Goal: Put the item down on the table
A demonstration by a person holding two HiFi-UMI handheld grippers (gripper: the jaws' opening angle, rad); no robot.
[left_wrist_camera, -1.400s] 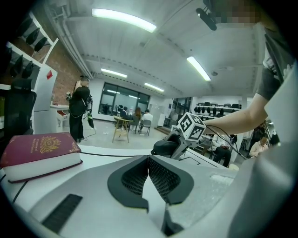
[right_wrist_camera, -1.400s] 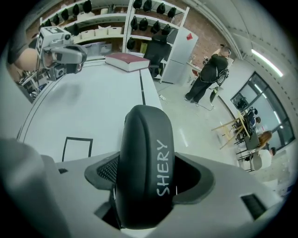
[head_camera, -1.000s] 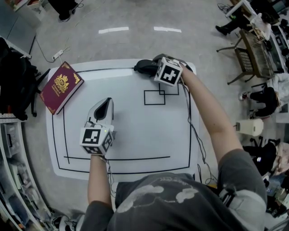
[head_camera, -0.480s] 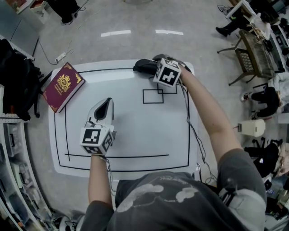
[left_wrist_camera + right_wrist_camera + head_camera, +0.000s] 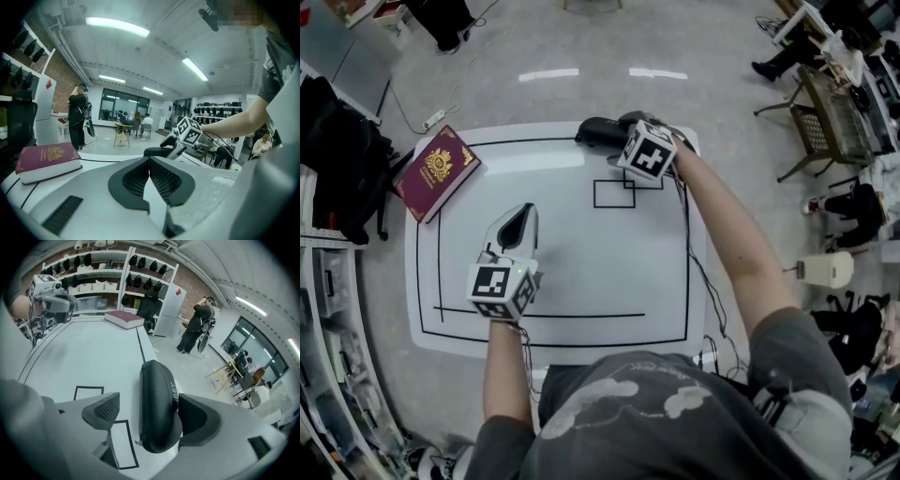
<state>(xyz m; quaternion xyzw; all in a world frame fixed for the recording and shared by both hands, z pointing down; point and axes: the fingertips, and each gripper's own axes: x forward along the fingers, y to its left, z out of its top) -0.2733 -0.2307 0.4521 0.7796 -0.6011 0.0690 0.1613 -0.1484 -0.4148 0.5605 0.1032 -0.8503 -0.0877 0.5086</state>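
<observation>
A black zipped case [image 5: 157, 404] lies on the white table [image 5: 562, 272] at its far edge [image 5: 598, 133]. My right gripper [image 5: 146, 413] stands around the case with its jaws spread wide. The left pad [image 5: 104, 411] is clear of the case and the right pad [image 5: 192, 416] sits close against its side. In the head view the right gripper [image 5: 617, 129] reaches from the right. My left gripper [image 5: 517, 225] rests on the table's near-left part, shut with nothing in it [image 5: 149, 161].
A maroon book [image 5: 441, 172] lies on the table's far left corner [image 5: 44, 159]. Black lines and two small rectangles [image 5: 614, 192] are marked on the table. Shelves stand at the left, with chairs and people around the room.
The head view has shifted slightly. Both grippers and the case keep their places on the table.
</observation>
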